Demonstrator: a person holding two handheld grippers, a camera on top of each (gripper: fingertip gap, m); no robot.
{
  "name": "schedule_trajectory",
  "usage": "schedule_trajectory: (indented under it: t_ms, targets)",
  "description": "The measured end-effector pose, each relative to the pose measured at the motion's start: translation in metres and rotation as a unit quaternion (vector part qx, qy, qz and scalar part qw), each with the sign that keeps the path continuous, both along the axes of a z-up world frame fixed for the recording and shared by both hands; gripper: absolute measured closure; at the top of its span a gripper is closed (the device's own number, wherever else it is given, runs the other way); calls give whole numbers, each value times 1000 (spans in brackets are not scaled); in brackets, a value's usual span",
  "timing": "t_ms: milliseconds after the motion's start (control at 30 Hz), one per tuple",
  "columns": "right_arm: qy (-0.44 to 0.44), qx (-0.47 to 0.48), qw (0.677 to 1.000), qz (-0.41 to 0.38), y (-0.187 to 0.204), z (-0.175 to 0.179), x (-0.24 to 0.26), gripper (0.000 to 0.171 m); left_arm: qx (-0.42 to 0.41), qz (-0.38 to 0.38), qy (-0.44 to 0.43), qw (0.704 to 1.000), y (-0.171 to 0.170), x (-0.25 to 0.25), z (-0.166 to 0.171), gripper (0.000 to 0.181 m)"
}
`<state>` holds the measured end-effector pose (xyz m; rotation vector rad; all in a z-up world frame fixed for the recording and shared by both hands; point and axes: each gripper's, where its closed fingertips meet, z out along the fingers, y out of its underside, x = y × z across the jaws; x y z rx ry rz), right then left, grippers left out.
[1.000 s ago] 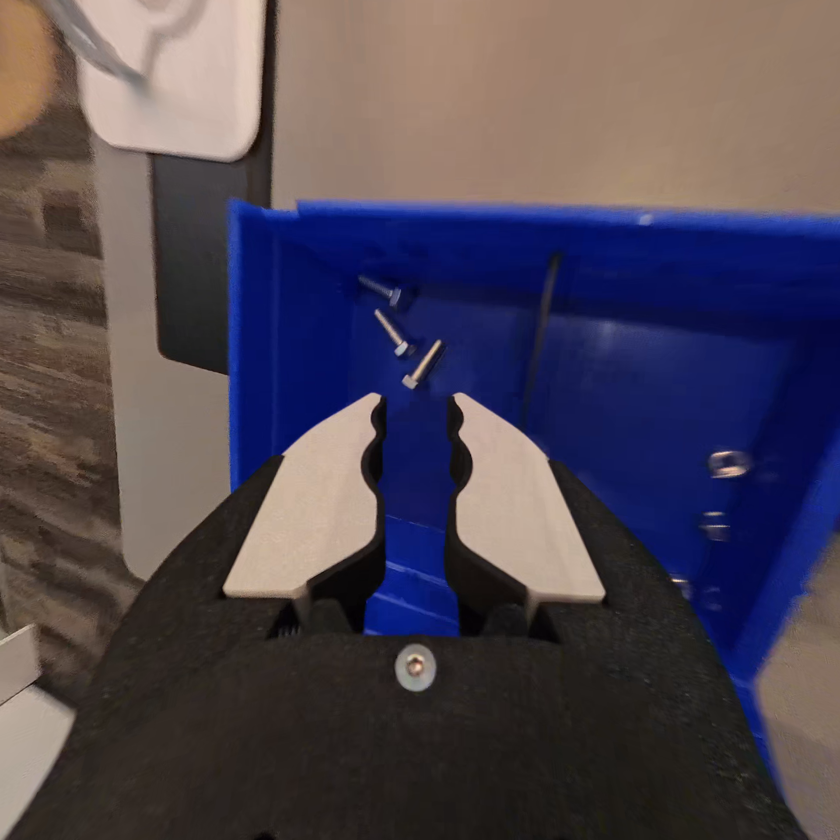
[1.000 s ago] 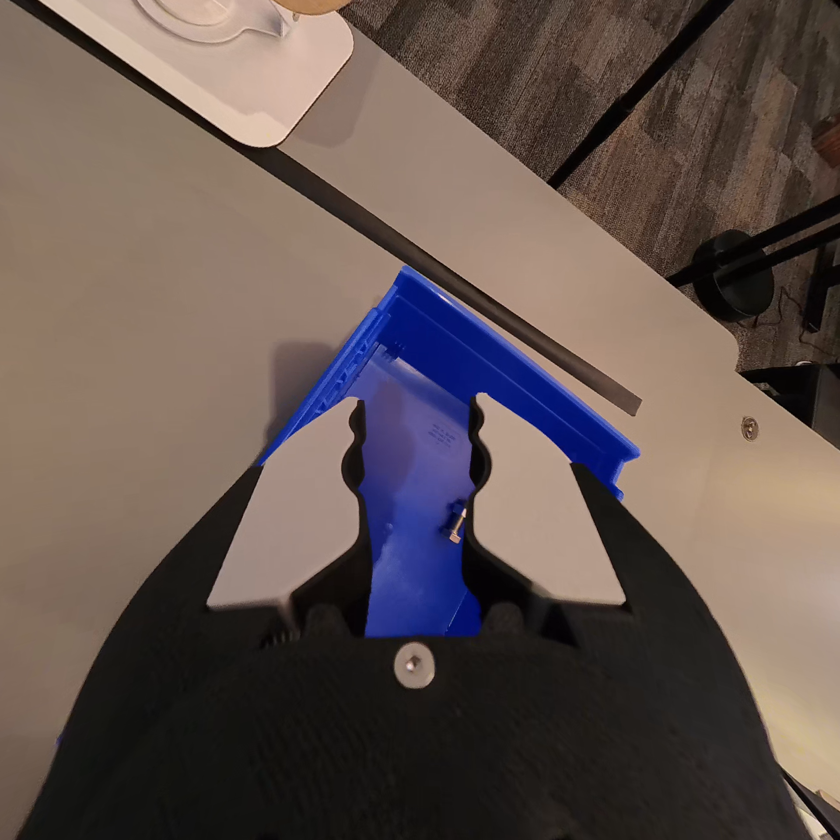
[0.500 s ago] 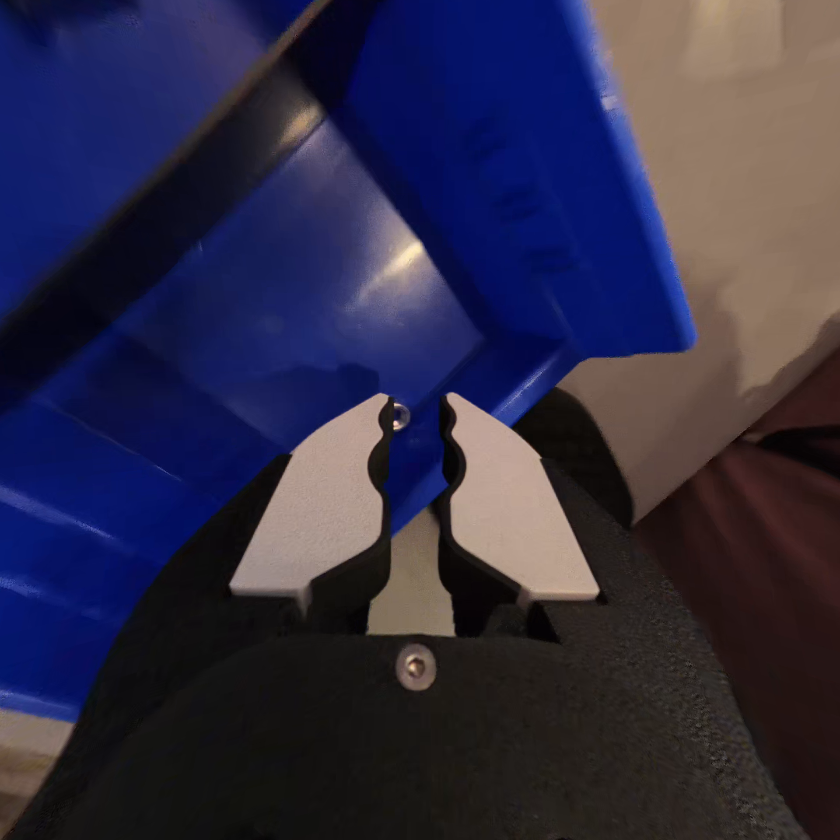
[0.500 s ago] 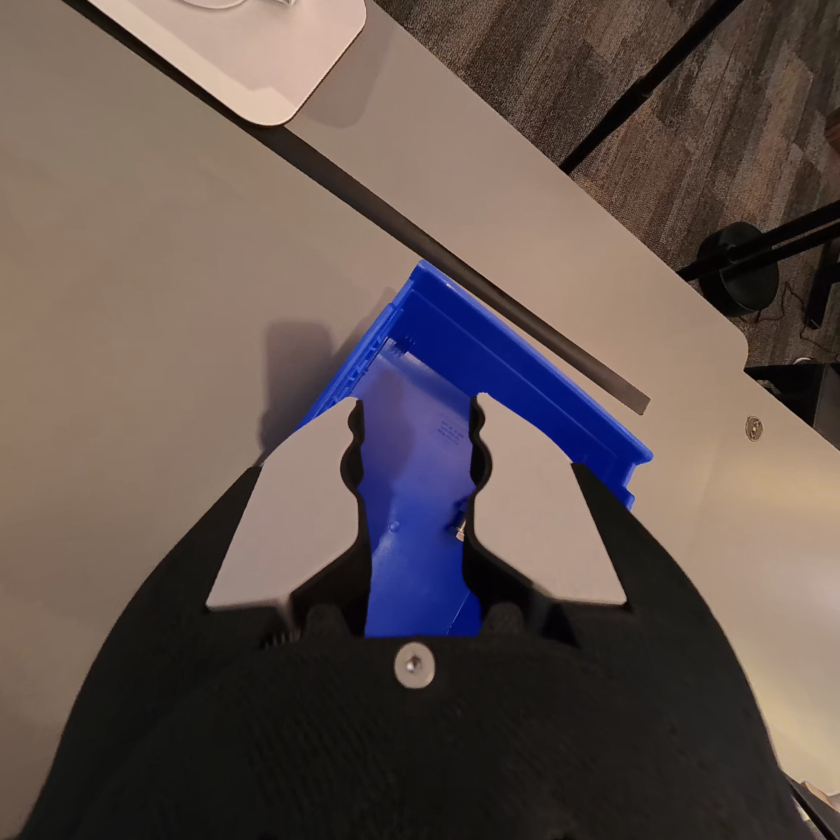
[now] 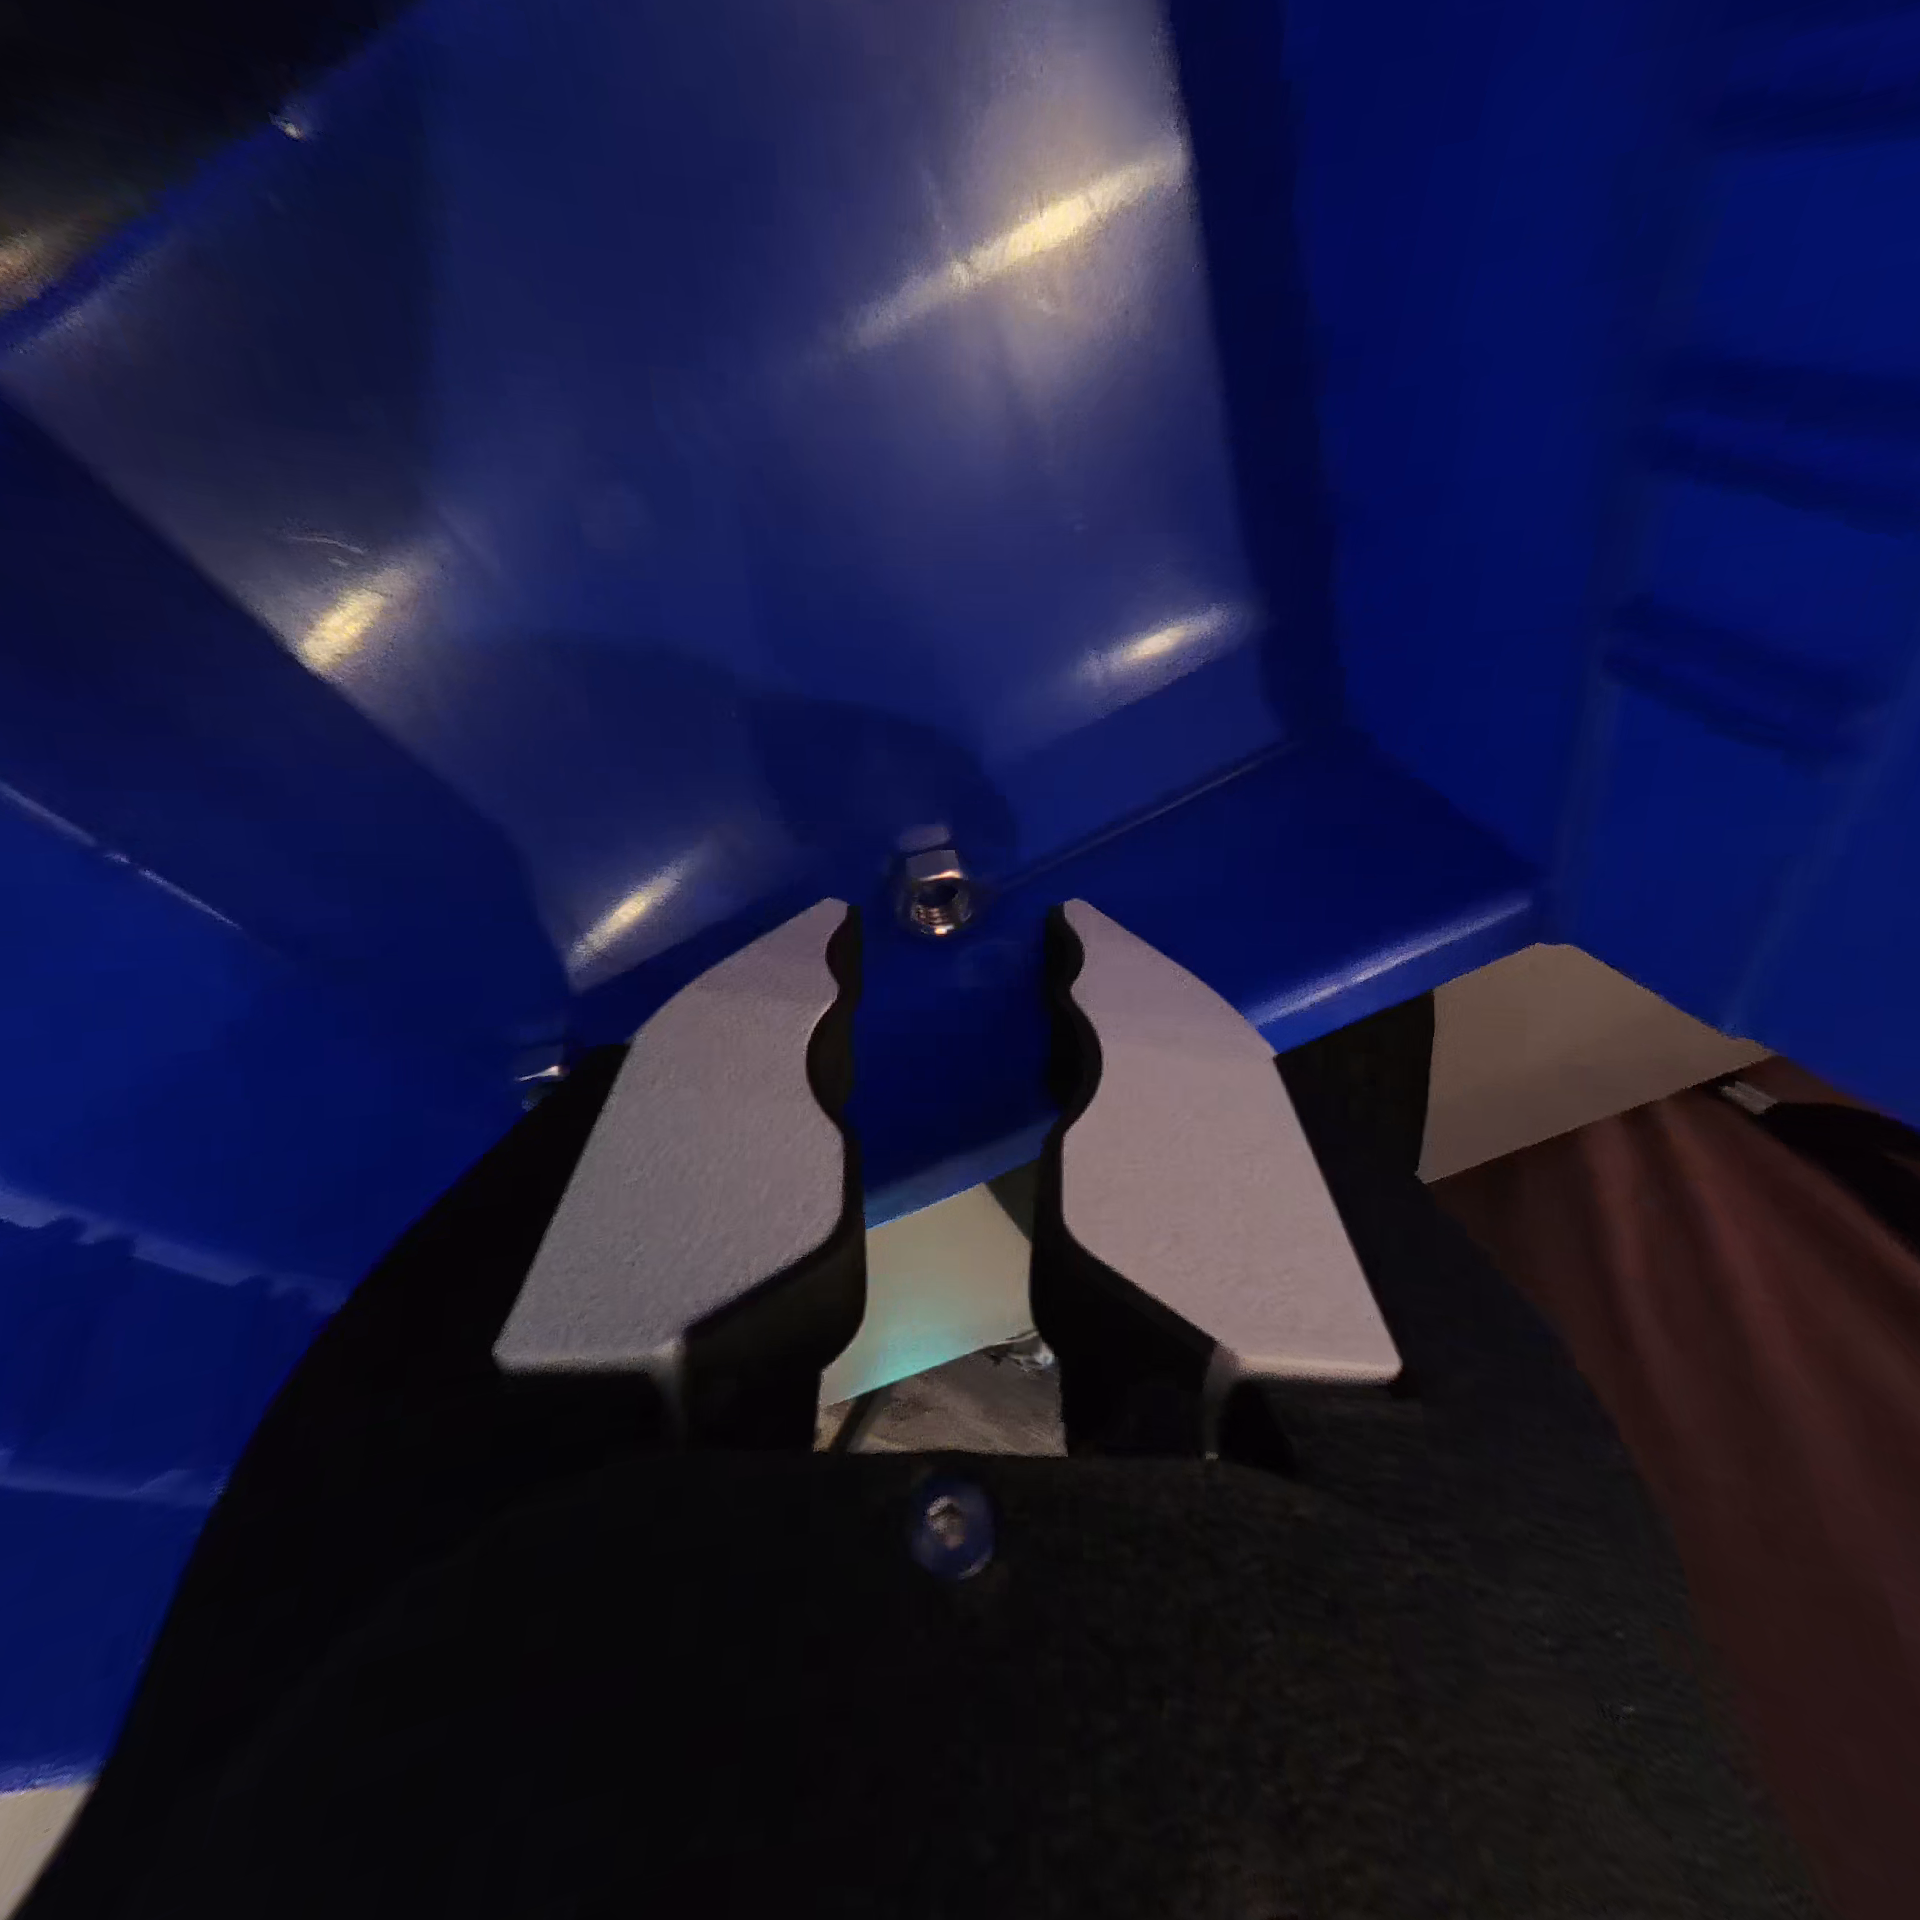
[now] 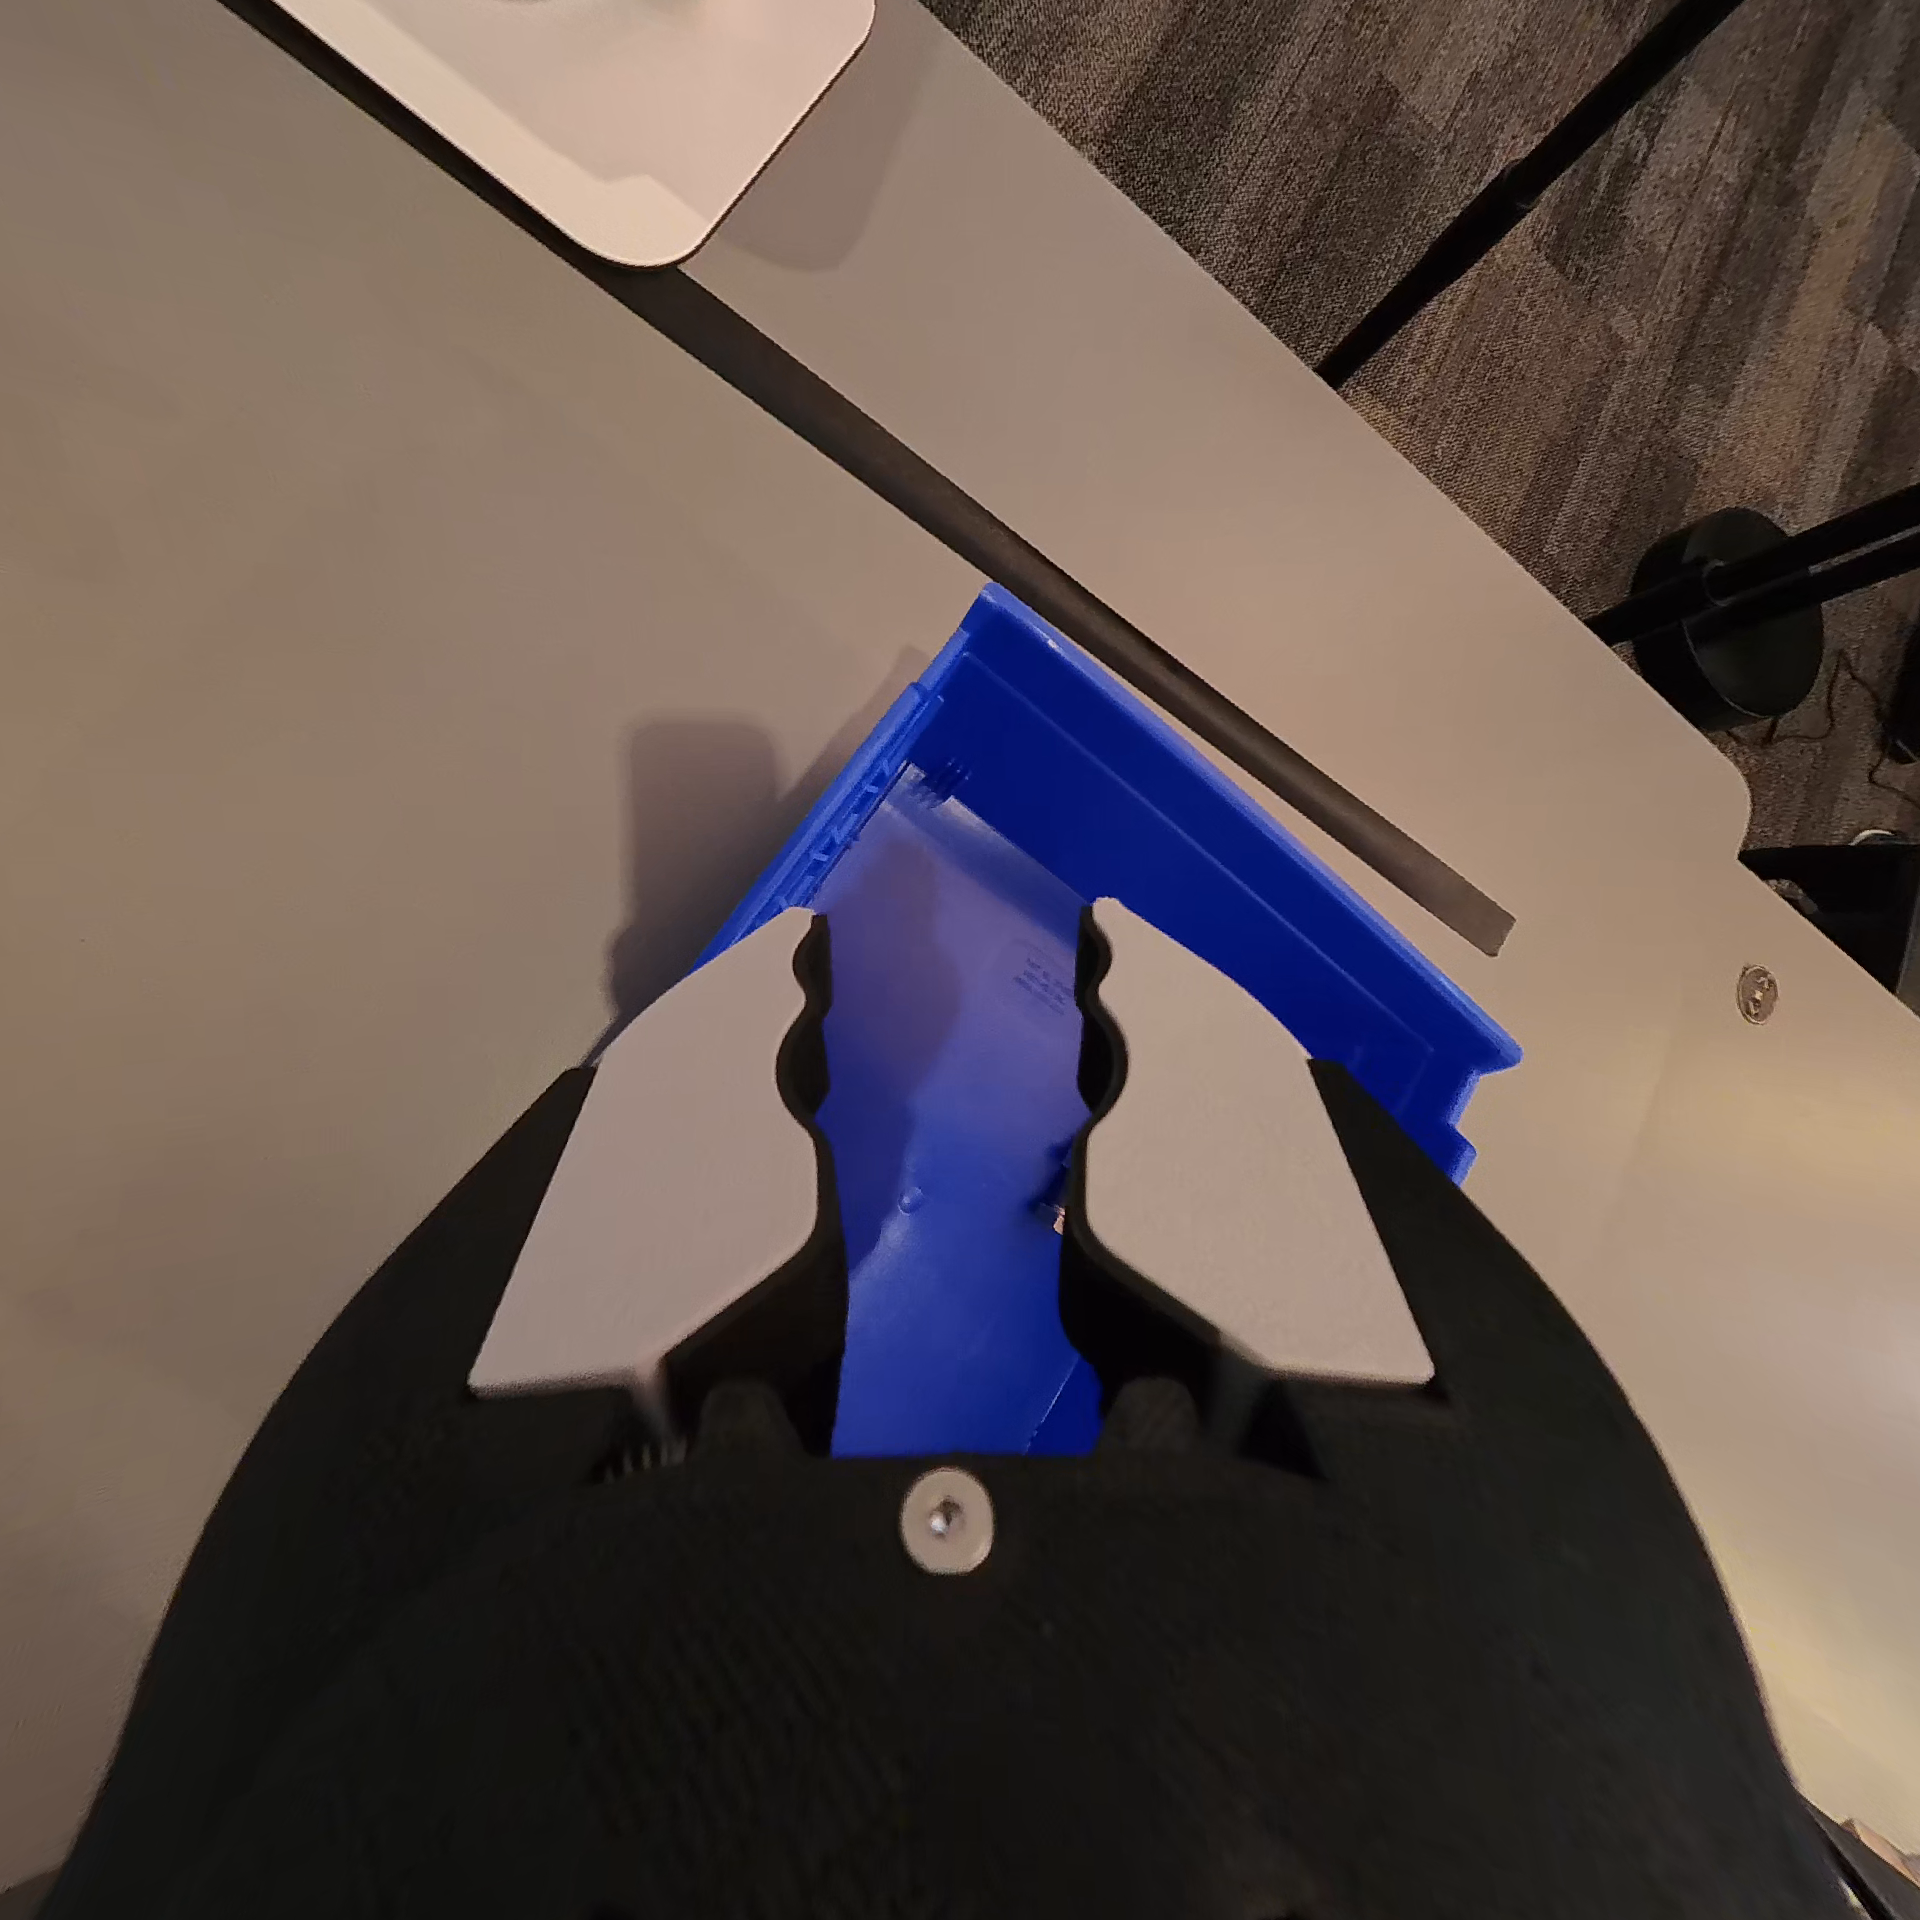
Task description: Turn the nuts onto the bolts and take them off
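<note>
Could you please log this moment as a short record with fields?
left gripper: open, inside the bin, fingertips just short of the nut
small silver hex nut: lying on the bin floor, threaded hole facing the camera
blue plastic bin: on the grey table
right gripper: open, empty, above the bin
small silver bolt: in the bin, mostly hidden behind a right finger

The bin (image 6: 1195, 862) sits on the worktop (image 6: 364, 623), just before a dark strip (image 6: 935, 499) running across it. A nut (image 5: 935, 902) lies inside the bin near a corner, just ahead of the left gripper (image 5: 951, 920). A pad (image 6: 623, 104) lies beyond the strip.
</note>
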<state>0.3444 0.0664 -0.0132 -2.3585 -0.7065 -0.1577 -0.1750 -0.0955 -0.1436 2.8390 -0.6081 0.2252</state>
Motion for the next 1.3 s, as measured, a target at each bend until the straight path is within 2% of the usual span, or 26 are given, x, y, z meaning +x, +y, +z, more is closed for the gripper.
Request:
schedule_trajectory:
  t_ms: [200,367,667,800,900,1100,1300]
  targets:
    - [-1,-7,1000,6,-1,-3,-1,125,-13,17,23,1000,0,-1,-5,145]
    - [2,-11,1000,11,-4,-2,-1,124,-29,49,4,998,1,7,-8,149]
    - [5,-8,1000,13,-5,1,0,124,-43,25,8,999,0,3,-7,146]
    - [-1,-11,1000,17,-6,-1,-1,124,-48,31,11,998,2,-3,-9,158]
    - [-1,-11,1000,16,-6,-1,-1,124,-50,31,10,998,2,-4,-9,160]
    - [0,-9,1000,17,-6,0,-1,124,-60,6,23,998,2,-6,-9,162]
    - [-4,-13,1000,19,-6,-2,-2,124,-30,-48,44,997,8,-9,-7,163]
